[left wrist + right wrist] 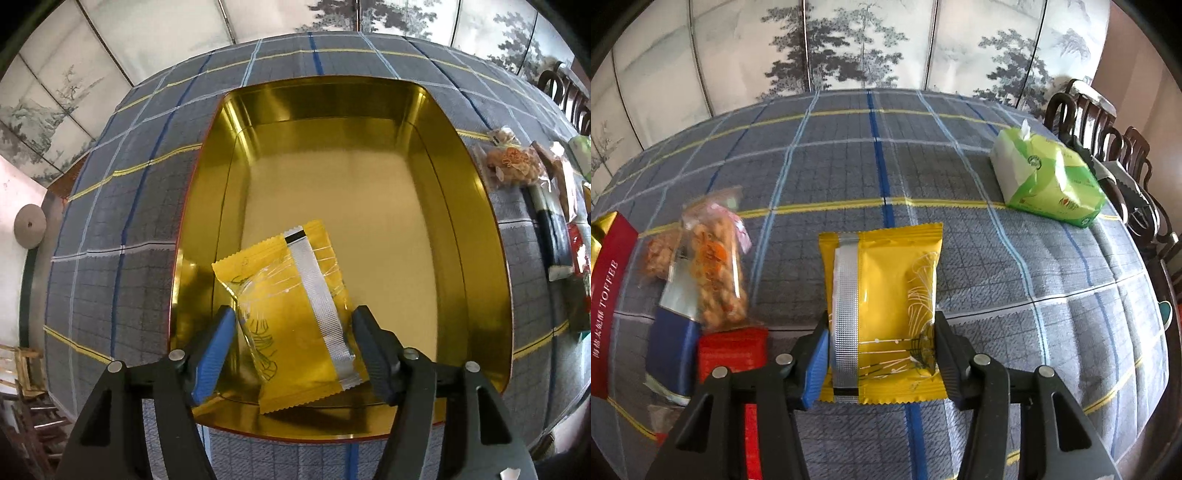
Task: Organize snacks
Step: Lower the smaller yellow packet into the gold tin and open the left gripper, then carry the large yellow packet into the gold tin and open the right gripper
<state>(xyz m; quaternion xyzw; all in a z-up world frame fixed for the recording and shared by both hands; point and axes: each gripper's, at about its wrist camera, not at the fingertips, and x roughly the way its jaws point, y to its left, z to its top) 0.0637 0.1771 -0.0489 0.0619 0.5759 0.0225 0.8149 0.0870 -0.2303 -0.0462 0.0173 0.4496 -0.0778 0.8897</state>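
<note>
A gold-lined open tin [207, 206] sits on the plaid tablecloth in the left wrist view. A yellow snack packet [295, 295] with a silver seam lies in its near-left corner. My left gripper [291, 321] hangs over it, open, one finger on each side of the packet. In the right wrist view a second yellow packet [886, 291] is on the cloth, with my right gripper [881, 332] shut on its near half, pads against both long edges. The tin's red outer wall [605, 295], lettered TOFFEE, shows at the far left.
Left of the right gripper lie a clear bag of fried twists [716, 266], a blue packet [670, 354] and a red packet [733, 354]. A green tissue pack [1045, 181] sits at the far right near dark wooden chairs [1108, 122]. A painted screen stands behind the table.
</note>
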